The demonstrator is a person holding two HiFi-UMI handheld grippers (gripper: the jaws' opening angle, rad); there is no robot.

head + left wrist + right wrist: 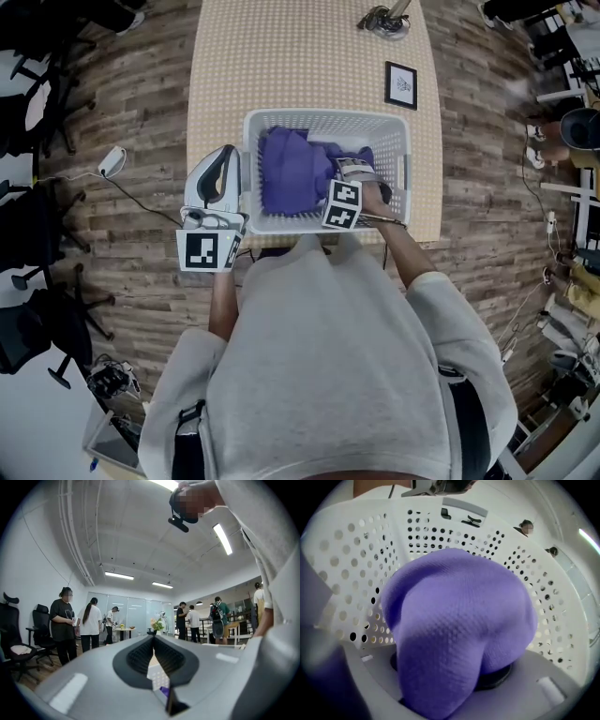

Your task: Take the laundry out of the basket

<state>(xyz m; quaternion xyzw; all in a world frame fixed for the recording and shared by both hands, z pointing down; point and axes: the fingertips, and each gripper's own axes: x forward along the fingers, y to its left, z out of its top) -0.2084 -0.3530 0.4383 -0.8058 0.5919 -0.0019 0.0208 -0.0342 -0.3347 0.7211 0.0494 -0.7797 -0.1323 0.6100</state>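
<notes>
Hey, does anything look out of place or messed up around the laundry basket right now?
Nothing stands out. The white laundry basket sits upright on the table, purple laundry inside it, none spilled. The right gripper grips a fold of it.

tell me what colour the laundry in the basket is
The laundry is purple, clearest in the right gripper view.

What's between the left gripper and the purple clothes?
The white basket's side wall, in the head view: left gripper outside, purple clothes inside.
</notes>
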